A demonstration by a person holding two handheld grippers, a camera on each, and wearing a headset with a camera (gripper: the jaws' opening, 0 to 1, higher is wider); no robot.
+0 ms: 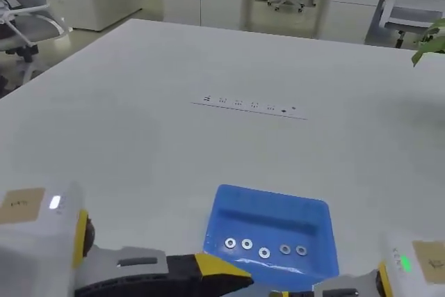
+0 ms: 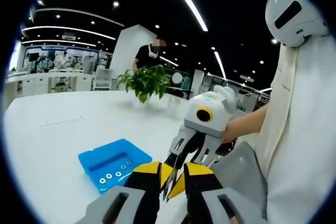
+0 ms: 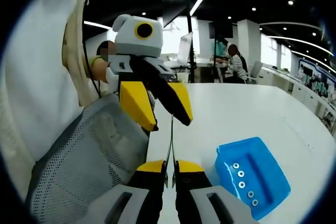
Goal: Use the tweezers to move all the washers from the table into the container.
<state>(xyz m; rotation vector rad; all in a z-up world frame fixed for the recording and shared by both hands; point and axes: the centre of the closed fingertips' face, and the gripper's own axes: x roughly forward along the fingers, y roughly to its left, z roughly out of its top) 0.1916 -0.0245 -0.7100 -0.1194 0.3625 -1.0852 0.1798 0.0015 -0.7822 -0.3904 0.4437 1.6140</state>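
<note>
Holding: tweezers [image 3: 171, 140], thin metal, pinched at one end in my right gripper [image 3: 170, 174], whose jaws are drawn to a slit on them. My left gripper [image 2: 171, 179] has its jaws parted somewhat wider, one on either side of the tweezers' other end; whether they touch it I cannot tell. Both grippers sit at the near table edge. Next out: blue container [image 1: 278, 206], shallow, flat on the white table [image 1: 208, 151], just beyond the jaws. Inside it, five washers [image 1: 264, 252] in a row near its front wall. Farther: open tabletop on all sides, with a strip of small marks [image 1: 249, 106] at mid-table.
</note>
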